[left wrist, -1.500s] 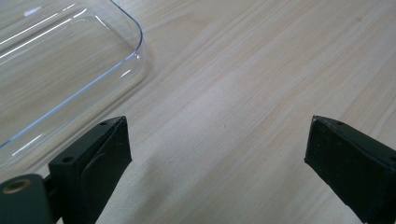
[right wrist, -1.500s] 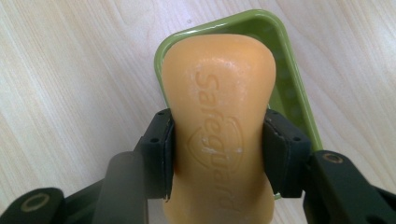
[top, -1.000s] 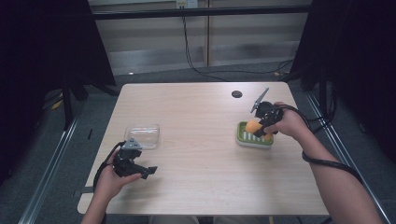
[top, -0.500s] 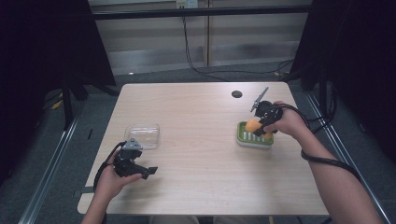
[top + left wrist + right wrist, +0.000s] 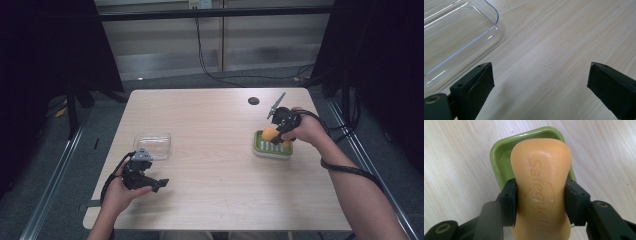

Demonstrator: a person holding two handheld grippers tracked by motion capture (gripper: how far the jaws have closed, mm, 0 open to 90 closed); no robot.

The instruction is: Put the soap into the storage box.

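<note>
An orange bar of soap [image 5: 541, 185] is pinched at its waist between the two black jaws of my right gripper [image 5: 541, 202]. It hangs just above a green soap dish [image 5: 499, 162]. From above, the soap [image 5: 270, 133] and right gripper [image 5: 279, 131] are over the dish [image 5: 272, 149] at the table's right side. My left gripper [image 5: 159, 184] rests low near the front left of the table, jaws wide apart with only bare wood between them [image 5: 540, 80]. A clear plastic tray [image 5: 454, 37] lies just beyond its left jaw, seen from above as the tray [image 5: 153, 145].
The wooden table [image 5: 215, 165] has a round black grommet [image 5: 253, 101] near its far edge. Cables trail from both grippers. Dark curtains and metal floor rails stand on both sides of the table.
The right gripper has shifted slightly with the soap over the dish. The left hand has stayed put.
</note>
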